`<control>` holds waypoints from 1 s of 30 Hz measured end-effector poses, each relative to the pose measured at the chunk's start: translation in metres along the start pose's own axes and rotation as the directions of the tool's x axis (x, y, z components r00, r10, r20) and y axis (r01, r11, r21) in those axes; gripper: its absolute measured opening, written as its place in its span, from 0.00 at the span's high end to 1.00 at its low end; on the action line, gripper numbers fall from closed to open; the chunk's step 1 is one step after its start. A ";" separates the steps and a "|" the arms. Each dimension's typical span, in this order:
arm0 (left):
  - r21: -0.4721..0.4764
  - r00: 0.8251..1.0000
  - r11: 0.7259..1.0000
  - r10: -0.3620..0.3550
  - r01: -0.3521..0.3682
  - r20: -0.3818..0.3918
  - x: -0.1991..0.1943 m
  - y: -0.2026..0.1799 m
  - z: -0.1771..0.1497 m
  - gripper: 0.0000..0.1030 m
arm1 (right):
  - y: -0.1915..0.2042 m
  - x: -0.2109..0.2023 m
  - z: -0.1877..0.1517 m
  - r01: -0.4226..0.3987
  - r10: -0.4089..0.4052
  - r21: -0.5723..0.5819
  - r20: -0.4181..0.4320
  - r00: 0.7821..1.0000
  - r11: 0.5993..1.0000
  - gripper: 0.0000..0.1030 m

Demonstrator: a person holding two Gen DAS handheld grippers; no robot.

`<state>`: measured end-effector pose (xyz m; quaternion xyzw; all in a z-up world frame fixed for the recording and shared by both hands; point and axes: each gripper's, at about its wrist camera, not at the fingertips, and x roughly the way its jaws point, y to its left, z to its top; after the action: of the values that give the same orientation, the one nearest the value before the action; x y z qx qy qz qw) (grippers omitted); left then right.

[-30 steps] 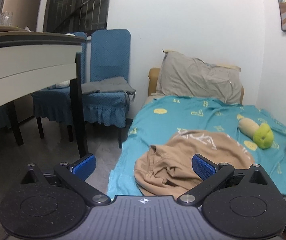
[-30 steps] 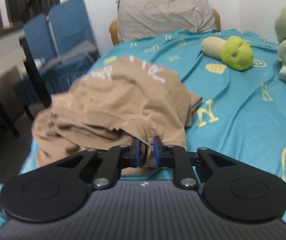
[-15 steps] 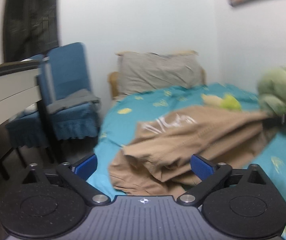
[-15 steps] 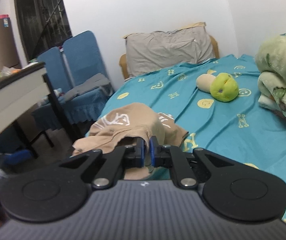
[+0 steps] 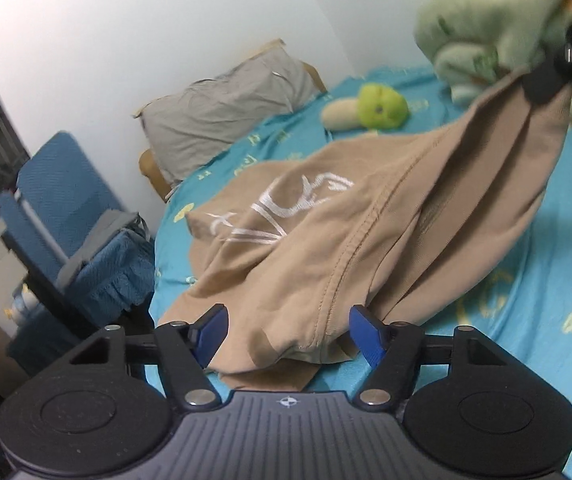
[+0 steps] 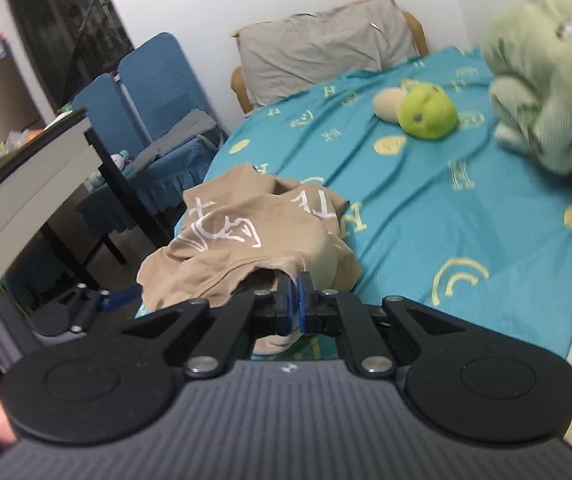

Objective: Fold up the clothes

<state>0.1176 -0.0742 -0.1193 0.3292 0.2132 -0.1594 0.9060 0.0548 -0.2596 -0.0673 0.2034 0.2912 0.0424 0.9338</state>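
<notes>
Shirt (image 5: 318, 240) now stretched rightward, hiding bed (image 5: 546, 280) beside plush toy (image 5: 382, 106).

Green blanket (image 5: 498, 20) blurred; right tool (image 5: 554, 76) cut off at frame edge.

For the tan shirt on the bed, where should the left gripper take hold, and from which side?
Best guess: the stitched hem bunched at the near edge of the tan shirt, approached from the foot of the bed. That fold already lies between the closing fingers of the left gripper, pads not yet pressing. The right gripper is shut on another edge, pulling the cloth taut.
</notes>
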 end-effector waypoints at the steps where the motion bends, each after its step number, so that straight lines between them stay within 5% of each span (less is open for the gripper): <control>1: 0.017 1.000 1.000 0.019 -0.019 0.000 0.006 -0.003 -0.001 0.33 | -0.002 0.002 -0.001 -0.001 0.001 0.010 0.001 1.000 1.000 0.93; 11: 0.118 0.998 0.992 -0.033 0.038 -0.047 0.025 -0.023 -0.006 0.42 | -0.011 0.036 0.003 0.014 -0.012 0.079 -0.021 1.000 0.997 0.92; 13: 0.061 0.996 0.998 -0.028 0.032 -0.080 0.035 -0.017 -0.007 0.53 | -0.010 0.041 0.002 0.019 -0.017 0.074 -0.025 1.000 0.997 0.92; 15: -0.014 0.995 1.000 -0.023 0.022 -0.095 0.038 -0.006 -0.006 0.77 | -0.010 0.046 0.001 0.038 -0.036 0.070 -0.032 0.999 0.997 0.92; 16: -0.057 0.996 0.998 -0.018 0.014 -0.085 0.035 0.002 -0.005 0.82 | -0.012 0.048 0.001 0.051 -0.048 0.070 -0.038 0.998 0.996 0.92; 19: -0.184 1.000 0.983 -0.002 0.001 -0.005 0.017 0.030 0.003 0.88 | -0.017 0.052 0.000 0.082 -0.078 0.073 -0.054 0.995 0.994 0.91; 23: -0.370 0.993 0.927 -0.014 0.056 0.114 -0.025 0.061 0.016 0.89 | -0.018 0.054 -0.002 0.078 -0.073 0.064 -0.072 0.995 0.995 0.88; 25: -0.437 0.987 0.895 -0.020 0.089 0.161 -0.045 0.072 0.019 0.89 | -0.014 0.053 -0.004 0.065 -0.061 0.042 -0.081 0.995 0.997 0.67; 27: -0.479 0.980 0.869 -0.025 0.120 0.200 -0.062 0.082 0.019 0.90 | -0.005 0.050 -0.008 0.061 -0.061 -0.003 -0.063 0.996 0.998 0.22; 30: -0.513 0.975 0.848 -0.025 0.137 0.219 -0.081 0.094 0.018 0.90 | 0.018 0.044 -0.016 0.027 -0.030 -0.116 -0.031 0.999 0.993 0.20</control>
<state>0.0934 -0.0059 -0.0174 0.0421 0.1684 -0.1664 0.9707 0.0830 -0.2289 -0.0950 0.1443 0.3063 0.0491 0.9397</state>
